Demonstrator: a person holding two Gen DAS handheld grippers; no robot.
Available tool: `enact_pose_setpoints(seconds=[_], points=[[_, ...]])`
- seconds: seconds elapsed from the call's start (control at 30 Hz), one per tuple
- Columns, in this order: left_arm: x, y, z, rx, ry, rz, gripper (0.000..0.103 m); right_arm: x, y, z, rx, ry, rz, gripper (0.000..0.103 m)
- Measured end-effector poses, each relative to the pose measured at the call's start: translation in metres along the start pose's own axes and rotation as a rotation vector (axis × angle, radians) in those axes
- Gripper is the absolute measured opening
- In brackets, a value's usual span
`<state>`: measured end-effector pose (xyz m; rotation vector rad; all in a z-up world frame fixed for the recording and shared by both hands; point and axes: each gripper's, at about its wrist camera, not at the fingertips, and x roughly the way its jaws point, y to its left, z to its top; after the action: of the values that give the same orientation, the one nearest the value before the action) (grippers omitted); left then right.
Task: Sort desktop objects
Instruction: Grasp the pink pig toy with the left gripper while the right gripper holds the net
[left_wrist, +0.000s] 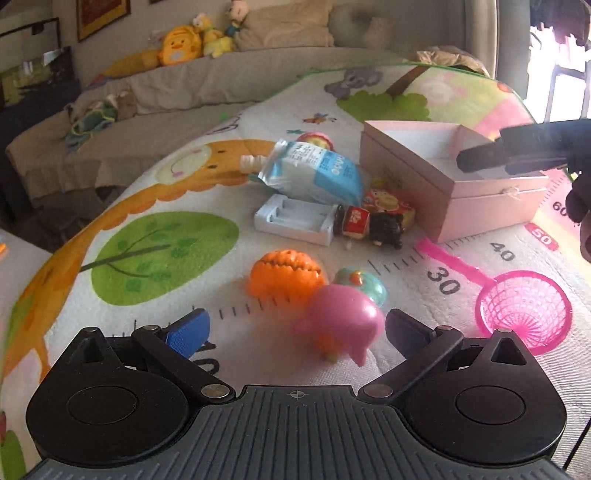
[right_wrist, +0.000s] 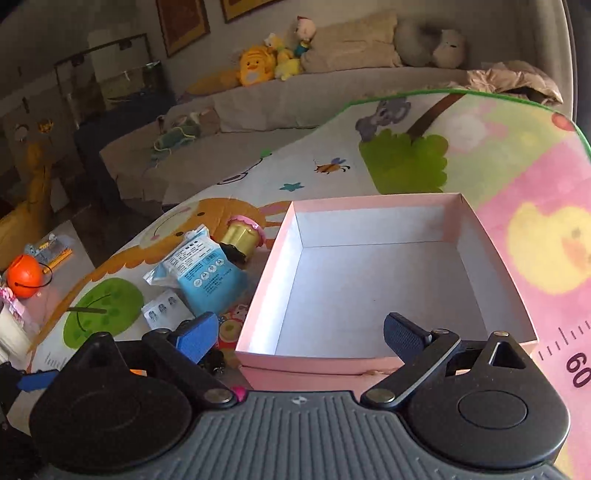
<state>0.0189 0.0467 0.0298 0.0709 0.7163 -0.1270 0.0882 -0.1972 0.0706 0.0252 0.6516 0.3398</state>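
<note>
Light, smooth pink toy (left_wrist: 341, 325), likely slippery: grip its round body; both left hand-held gripper (left_wrist: 295, 328) and right hand-held gripper (right_wrist: 301, 334) gape empty

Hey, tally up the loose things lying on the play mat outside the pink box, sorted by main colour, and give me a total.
Pink: 2, the pink toy and the pink net scoop
Orange: 1, the orange pumpkin
Teal: 1, the teal toy
White: 1, the battery charger
Blue and white: 1, the pouch
Black and red: 1, the figurine
Total: 7
</note>
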Motion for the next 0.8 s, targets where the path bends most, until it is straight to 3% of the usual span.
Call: enact_pose_setpoints(seconds=[0.1,0.17,0.3,0.37,0.4,0.6,0.8], points=[[-0.006,-0.004,-0.005,-0.014,-0.008,-0.085,0.103,-0.025,-0.004,-0.018,-0.049,0.012,0.019,0.097],[-0.006,-0.010,-0.007,-0.005,-0.011,-0.099,0.103,-0.039,-0.004,-0.035,-0.082,0.040,0.029,0.097],[-0.005,-0.017,-0.007,0.001,-0.007,-0.057,0.103,-0.053,-0.002,-0.065,-0.134,0.095,-0.005,0.094],[-0.008,-0.016,-0.005,-0.002,-0.010,-0.039,0.103,-0.053,-0.002,-0.072,-0.106,0.156,0.055,0.082],[-0.009,-0.014,-0.005,-0.002,-0.013,-0.029,0.103,-0.054,0.000,-0.076,-0.102,0.173,0.088,0.082],[-0.014,-0.005,-0.004,-0.016,-0.011,0.005,0.103,-0.063,0.028,-0.081,-0.176,0.144,0.162,0.082],[-0.004,-0.008,0.002,-0.023,0.009,0.021,0.103,-0.044,0.046,-0.071,-0.209,0.155,0.180,0.093]])
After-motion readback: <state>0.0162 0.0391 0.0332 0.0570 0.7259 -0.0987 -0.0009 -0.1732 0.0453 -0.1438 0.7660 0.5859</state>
